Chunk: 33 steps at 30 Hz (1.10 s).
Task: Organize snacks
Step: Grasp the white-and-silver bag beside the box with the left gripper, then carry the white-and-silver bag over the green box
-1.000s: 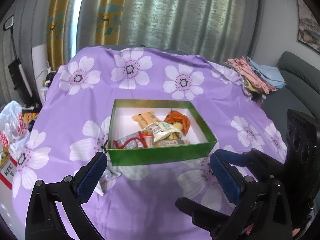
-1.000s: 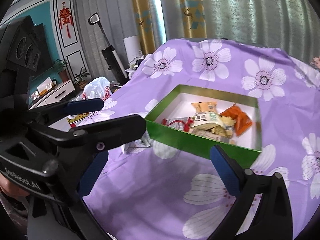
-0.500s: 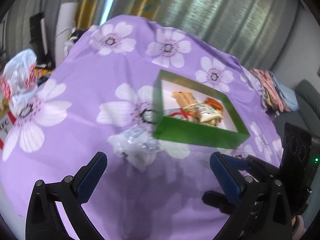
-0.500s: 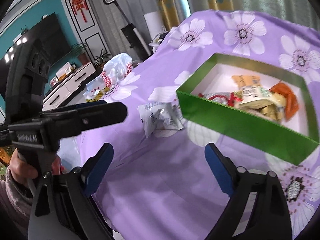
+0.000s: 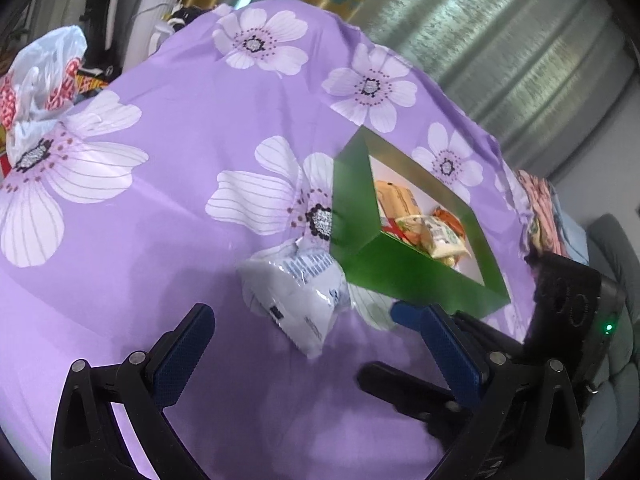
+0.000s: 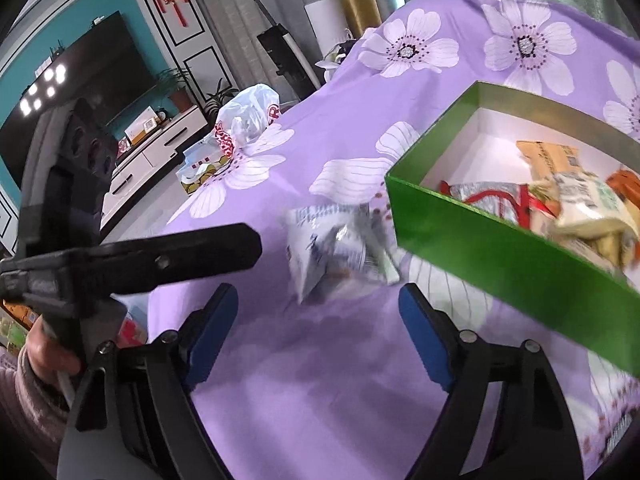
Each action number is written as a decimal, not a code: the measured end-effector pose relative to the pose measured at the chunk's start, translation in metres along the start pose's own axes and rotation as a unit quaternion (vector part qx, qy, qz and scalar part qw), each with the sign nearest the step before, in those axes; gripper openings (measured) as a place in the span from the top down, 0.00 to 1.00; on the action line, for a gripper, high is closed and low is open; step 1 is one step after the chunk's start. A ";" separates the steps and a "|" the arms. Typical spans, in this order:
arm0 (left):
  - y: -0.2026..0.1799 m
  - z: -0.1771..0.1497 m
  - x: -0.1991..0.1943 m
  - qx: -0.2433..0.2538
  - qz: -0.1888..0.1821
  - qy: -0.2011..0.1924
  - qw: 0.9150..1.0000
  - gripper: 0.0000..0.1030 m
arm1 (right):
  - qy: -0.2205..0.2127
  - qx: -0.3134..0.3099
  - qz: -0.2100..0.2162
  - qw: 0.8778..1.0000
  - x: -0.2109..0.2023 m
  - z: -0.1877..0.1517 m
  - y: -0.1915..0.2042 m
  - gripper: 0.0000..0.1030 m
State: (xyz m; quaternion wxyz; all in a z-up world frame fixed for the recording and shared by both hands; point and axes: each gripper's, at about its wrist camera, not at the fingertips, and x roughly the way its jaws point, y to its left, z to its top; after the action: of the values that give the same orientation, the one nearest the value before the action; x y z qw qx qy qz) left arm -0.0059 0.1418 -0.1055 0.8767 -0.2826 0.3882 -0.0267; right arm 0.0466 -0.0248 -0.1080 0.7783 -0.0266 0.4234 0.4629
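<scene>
A crumpled white snack packet (image 5: 298, 300) lies on the purple-clothed bench (image 5: 192, 128), just ahead of both tools and beside the green box (image 5: 416, 280). Left tool (image 5: 304, 344) gapes wide, empty; right tool (image 6: 316, 320) is closing, nothing between its jaws.

Print on the white snack packet (image 6: 336, 246) is too blurred for me to read. Green box (image 6: 500, 256) runs off the right edge; its snacks (image 5: 424, 228) sit half hidden behind the wall.
</scene>
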 end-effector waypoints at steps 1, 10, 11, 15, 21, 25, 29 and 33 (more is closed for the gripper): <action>0.001 0.003 0.005 -0.002 0.002 0.003 1.000 0.01 | 0.002 0.002 0.003 1.000 0.005 0.002 -0.002 0.19; 0.013 0.010 0.031 -0.025 0.011 0.030 0.999 0.07 | 0.004 0.024 0.041 0.999 0.038 0.011 -0.009 0.16; 0.015 0.011 0.032 -0.028 0.011 0.032 0.999 0.08 | 0.005 0.023 0.040 0.999 0.041 0.013 -0.009 0.14; 0.017 0.011 0.037 -0.026 0.009 0.039 0.999 0.32 | 0.029 0.028 0.034 0.999 0.056 0.018 -0.010 0.13; 0.015 0.012 0.047 -0.022 0.002 0.053 0.998 0.50 | 0.044 0.025 0.035 0.998 0.061 0.018 -0.013 0.43; 0.013 0.013 0.047 -0.015 -0.002 0.053 0.998 0.54 | 0.044 0.023 0.032 0.998 0.061 0.020 -0.015 0.47; 0.009 0.012 0.044 -0.002 -0.001 0.049 0.999 0.56 | 0.038 0.019 0.032 0.999 0.058 0.018 -0.014 0.49; -0.003 0.009 0.035 0.018 0.006 0.042 0.999 0.56 | 0.027 0.016 0.032 0.999 0.051 0.017 -0.010 0.50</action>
State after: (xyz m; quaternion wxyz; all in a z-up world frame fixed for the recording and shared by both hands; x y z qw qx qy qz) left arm 0.0249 0.1338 -0.1222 0.8648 -0.2630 0.4258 -0.0402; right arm 0.0758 0.0124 -0.1360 0.7515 -0.0128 0.4522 0.4802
